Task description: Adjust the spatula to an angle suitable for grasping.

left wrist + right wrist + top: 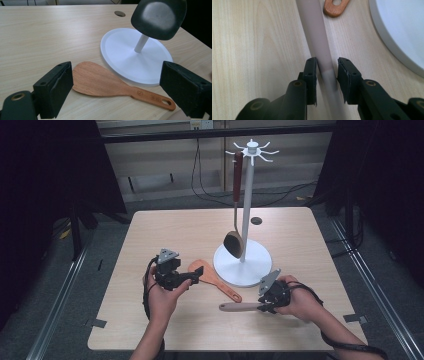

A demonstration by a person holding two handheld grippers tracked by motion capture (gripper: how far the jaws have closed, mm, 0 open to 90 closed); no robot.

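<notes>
Left gripper (196, 273): jaws spread wide, holding nothing; aimed along the table at the wooden rice paddle (100, 80), blade between the two pads (60, 87) as framed in the left gripper view, apparently lined up for a pick.
Wooden rice paddle: lies flat on the table (150, 235), blade toward the left gripper, holed handle end pointing toward the person, just beside the stand's base (130, 57).
Right gripper (327, 72): jaws narrowed around the beige utensil handle (317, 37), pads at either side of it; firm contact hard to judge, probably closing for a lift.
Beige utensil handle: flat on the table, in front of the base, free end pointing left in the high view.
Utensil stand (246, 215): white post on a round base, hooks on top; presumably the hanging place.
Ladle (234, 242): hangs from a hook by its red-brown handle, bowl just over the base.
</notes>
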